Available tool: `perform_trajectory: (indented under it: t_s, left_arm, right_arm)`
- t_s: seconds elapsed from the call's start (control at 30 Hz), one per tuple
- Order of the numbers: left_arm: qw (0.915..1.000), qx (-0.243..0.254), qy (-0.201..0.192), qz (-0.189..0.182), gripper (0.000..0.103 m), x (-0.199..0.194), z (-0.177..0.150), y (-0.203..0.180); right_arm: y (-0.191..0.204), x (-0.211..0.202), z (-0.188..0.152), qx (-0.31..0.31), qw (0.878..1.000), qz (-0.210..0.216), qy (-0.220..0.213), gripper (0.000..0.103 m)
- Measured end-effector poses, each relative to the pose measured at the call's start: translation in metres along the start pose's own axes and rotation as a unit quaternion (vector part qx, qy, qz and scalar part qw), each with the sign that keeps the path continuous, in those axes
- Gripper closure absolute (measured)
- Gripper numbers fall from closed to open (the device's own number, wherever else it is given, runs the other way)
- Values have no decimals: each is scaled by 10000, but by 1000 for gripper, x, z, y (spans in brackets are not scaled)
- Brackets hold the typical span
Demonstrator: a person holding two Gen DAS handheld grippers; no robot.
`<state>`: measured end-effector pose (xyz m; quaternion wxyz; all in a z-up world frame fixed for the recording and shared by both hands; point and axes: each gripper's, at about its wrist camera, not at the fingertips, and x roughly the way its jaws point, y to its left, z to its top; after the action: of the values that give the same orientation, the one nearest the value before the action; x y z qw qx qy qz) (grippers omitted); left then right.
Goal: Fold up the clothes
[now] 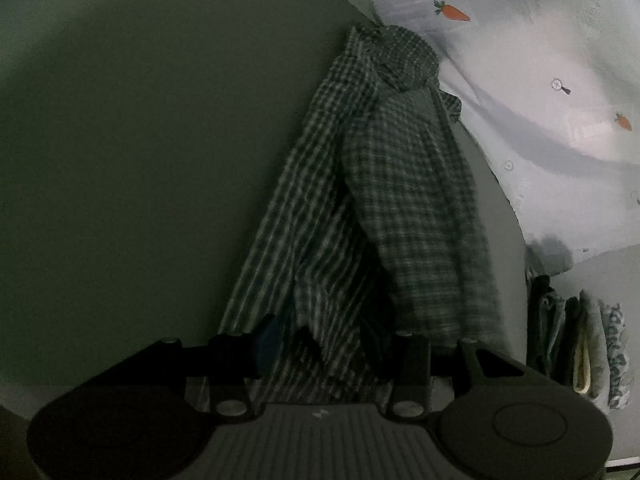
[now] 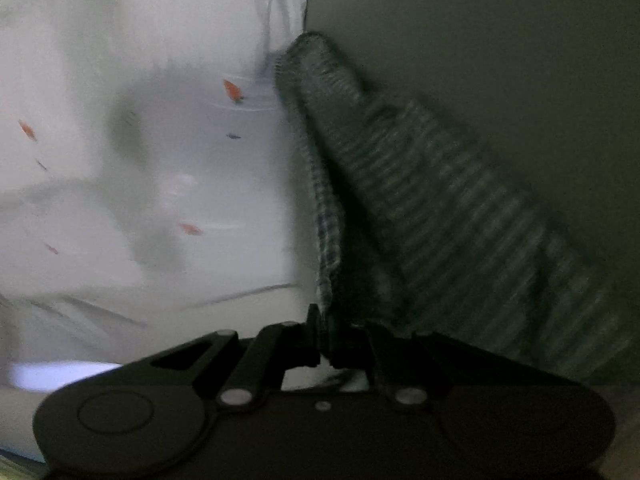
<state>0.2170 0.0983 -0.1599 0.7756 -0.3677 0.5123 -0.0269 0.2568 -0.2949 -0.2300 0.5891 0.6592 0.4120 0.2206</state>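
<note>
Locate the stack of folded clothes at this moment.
The stack of folded clothes shows only in the left wrist view, at the lower right edge, beside the plaid shirt and below the carrot-print sheet.

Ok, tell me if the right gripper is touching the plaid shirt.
Touching. The right wrist view shows the right gripper with its jaws closed on the edge of the plaid shirt.
</note>
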Motion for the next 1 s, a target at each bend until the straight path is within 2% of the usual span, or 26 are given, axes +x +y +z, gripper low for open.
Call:
perform_trajectory:
  t_s: [0.07,0.1,0.27,0.3,0.43,0.57,0.6,0.67,0.73,0.77,0.83,0.9,0.93,1.0]
  left_arm:
    - [10000,-68,9,-40,56,-4,-2,5]
    - [10000,-74,11,-52,56,-5,-3,6]
    - [9999,53,79,87,56,-5,-9,7]
    - [9998,106,86,150,56,-5,-11,7]
    - [9985,364,70,404,56,-7,-15,6]
    - [9985,405,73,367,56,-12,-16,10]
    - [9986,396,73,352,56,-14,-17,13]
    - [9987,344,67,382,55,-14,-17,18]
    - [9982,382,49,468,55,-15,-17,19]
    - [9978,420,36,517,55,-15,-18,19]
    - [9969,496,12,617,52,-15,-19,19]
    - [9958,572,-12,716,49,-16,-20,18]
    - [9950,635,-5,767,49,-15,-21,18]
    - [9924,862,60,872,49,-14,-25,16]
  right_arm:
    - [-6,-4,-3,353,9986,394,10,99]
    - [-9,-7,-4,417,9984,380,-37,99]
    - [-26,-19,2,211,9952,-844,-457,99]
    - [-28,-21,2,234,9948,-856,-493,99]
    - [-29,-24,-1,673,9965,24,-499,99]
    - [-32,-25,-1,1072,9899,821,-439,99]
    - [-35,-25,-1,1103,9909,654,-410,99]
    - [-44,-24,1,1063,9933,-273,-373,99]
    - [-50,-24,0,858,9893,-1121,-357,99]
    - [-50,-24,0,730,9870,-1386,-354,99]
    - [-44,-24,-1,436,9849,-1636,-354,98]
    - [-31,-23,2,32,9828,-1815,-351,93]
    - [-23,-22,2,-245,9795,-1968,-340,91]
    - [-4,-21,0,-961,9656,-2390,-354,84]
